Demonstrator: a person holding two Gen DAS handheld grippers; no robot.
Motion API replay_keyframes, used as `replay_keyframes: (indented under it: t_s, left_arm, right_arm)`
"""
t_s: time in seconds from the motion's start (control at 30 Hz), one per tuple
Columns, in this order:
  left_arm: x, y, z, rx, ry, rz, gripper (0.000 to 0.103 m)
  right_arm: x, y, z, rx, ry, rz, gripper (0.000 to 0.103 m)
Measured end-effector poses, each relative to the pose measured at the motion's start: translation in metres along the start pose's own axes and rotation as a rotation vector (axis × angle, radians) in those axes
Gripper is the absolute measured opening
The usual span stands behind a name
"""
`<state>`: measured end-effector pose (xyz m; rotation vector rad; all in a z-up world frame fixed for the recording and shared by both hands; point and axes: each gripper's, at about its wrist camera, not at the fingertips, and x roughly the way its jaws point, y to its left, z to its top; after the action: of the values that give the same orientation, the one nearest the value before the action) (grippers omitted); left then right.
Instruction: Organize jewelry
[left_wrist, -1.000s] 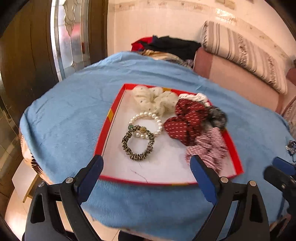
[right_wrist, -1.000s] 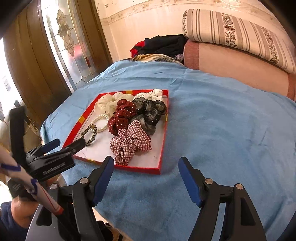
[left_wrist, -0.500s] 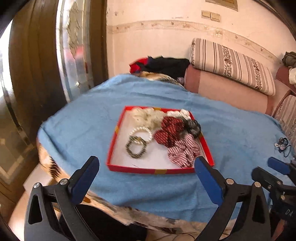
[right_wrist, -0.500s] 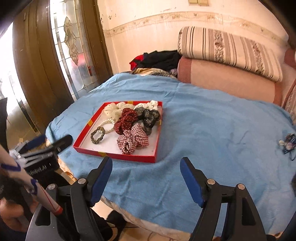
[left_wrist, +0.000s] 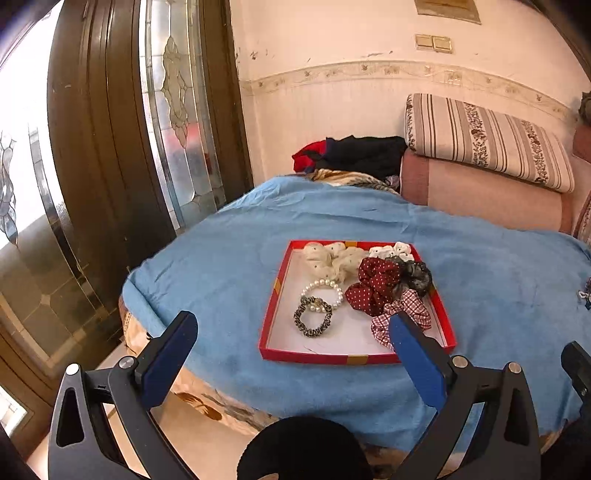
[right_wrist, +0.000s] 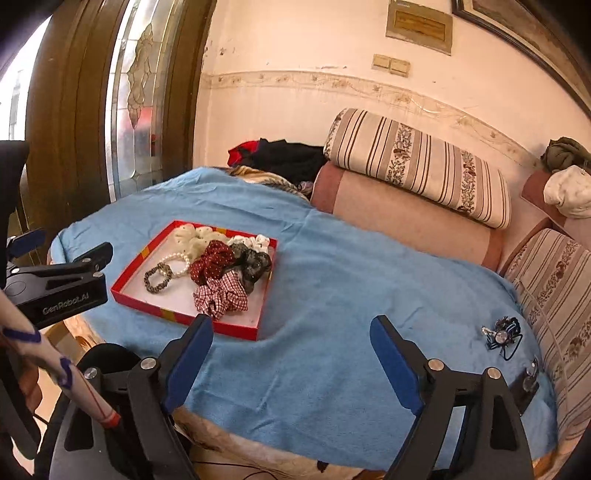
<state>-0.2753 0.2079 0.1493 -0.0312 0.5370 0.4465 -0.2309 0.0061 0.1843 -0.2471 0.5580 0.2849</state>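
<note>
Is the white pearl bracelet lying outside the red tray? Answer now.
No, the white pearl bracelet lies inside the red tray, touching the leopard-print hair tie.

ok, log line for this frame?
left gripper: open, empty | right gripper: open, empty | red cardboard tray: holds scrunchies, pearl bracelet | loose blue trinket: on blanket

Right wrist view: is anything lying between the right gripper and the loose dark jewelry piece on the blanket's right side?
Nothing visible. Only bare blue blanket lies between the right gripper, jaws open, and the loose jewelry piece. The red tray of scrunchies sits off to the left, outside that path.
</note>
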Motion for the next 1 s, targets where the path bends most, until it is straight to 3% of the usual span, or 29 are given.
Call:
replay_keyframes:
  t_s: [0.1, 0.33, 0.53, 1.0]
  left_arm:
    - [0.017, -0.001, -0.009, -0.012, 0.06, -0.02, 0.103]
    - [0.043, 0.001, -0.02, -0.05, 0.128, 0.029, 0.103]
    - [0.055, -0.002, -0.024, -0.011, 0.143, 0.072, 0.103]
    - [0.065, -0.006, -0.031, 0.016, 0.164, 0.055, 0.103]
  right_arm:
    - [0.013, 0.005, -0.002, -0.013, 0.024, 0.002, 0.09]
    - [0.037, 0.015, -0.011, -0.047, 0.08, 0.023, 0.09]
    - [0.048, 0.012, -0.014, -0.047, 0.103, 0.006, 0.09]
    - [0.064, 0.018, -0.021, -0.071, 0.149, 0.01, 0.09]
